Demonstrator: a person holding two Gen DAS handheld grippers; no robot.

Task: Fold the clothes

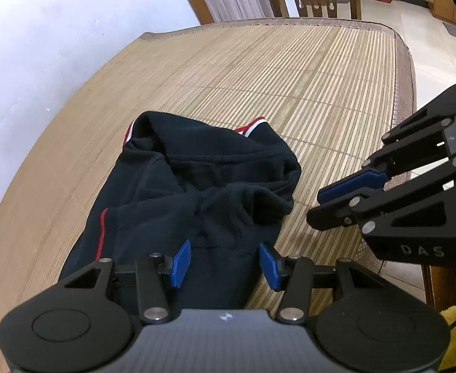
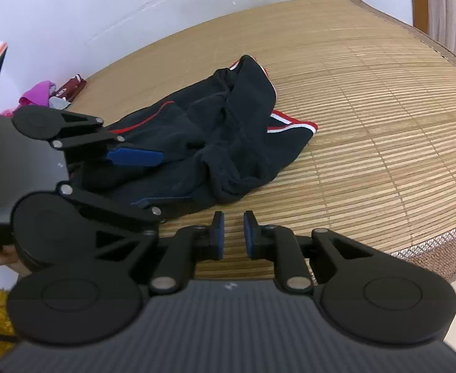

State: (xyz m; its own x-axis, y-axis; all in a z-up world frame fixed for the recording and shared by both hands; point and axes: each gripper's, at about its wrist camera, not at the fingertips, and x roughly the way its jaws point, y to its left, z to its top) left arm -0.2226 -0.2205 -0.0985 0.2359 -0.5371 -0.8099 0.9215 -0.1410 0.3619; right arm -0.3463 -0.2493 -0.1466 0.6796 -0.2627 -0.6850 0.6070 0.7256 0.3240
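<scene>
The crumpled black shorts [image 1: 197, 186] look soft and limp, best pinched at the striped hem, left gripper [image 1: 225, 262] half-open over them, right gripper [image 2: 233, 233] narrowed on nothing.

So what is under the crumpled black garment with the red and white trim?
The black garment with red and white trim lies on a woven bamboo mat, which shows all around it. Whatever sits directly beneath the fabric is covered and cannot be seen.

Dark navy garment [image 1: 197, 192] with red and white trim, crumpled on a bamboo mat [image 1: 290, 77]. Left gripper [image 1: 225, 264] over its near end, jaws apart. Right gripper [image 1: 324, 205] just beside the garment, nearly closed, nothing between.
</scene>
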